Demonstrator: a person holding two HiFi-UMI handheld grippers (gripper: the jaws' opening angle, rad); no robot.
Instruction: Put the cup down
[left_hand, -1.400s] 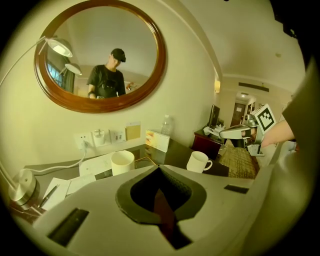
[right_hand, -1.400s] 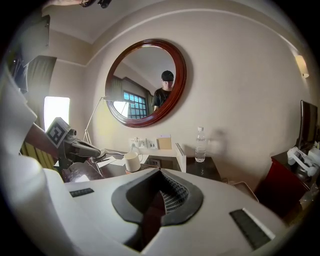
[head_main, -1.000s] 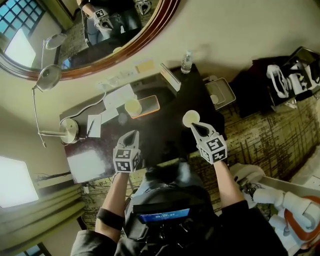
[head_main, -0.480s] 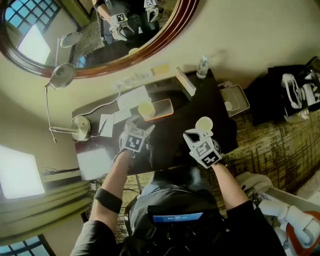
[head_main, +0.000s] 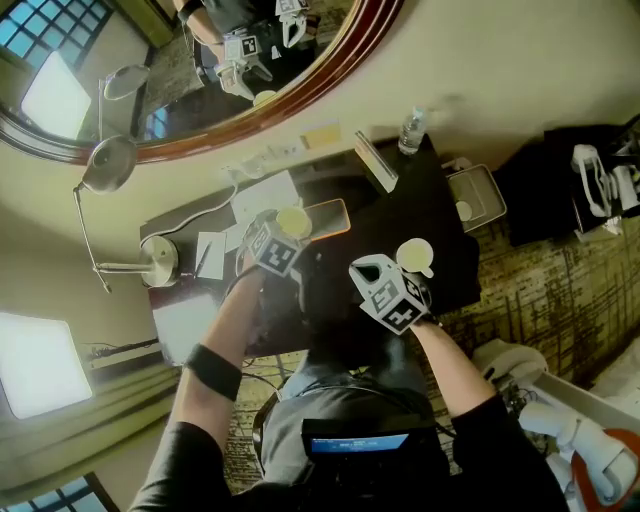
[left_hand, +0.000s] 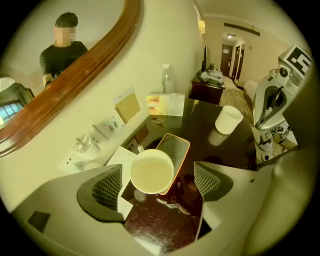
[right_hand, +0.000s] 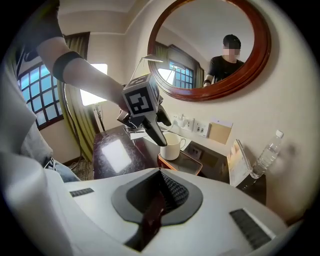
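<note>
My left gripper (left_hand: 157, 184), its jaws wide and just opened, hung over the cup (left_hand: 151, 171) without touching it. My right gripper (right_hand: 160, 192) was closed and empty. I judged a descending jaw could clip the rim and tip it. The cup was white, handled and apparently empty, upright on the tray (left_hand: 187, 150).

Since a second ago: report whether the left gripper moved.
Yes: left gripper advanced to the orange tray; jaws have just been opening, mug between them.
</note>
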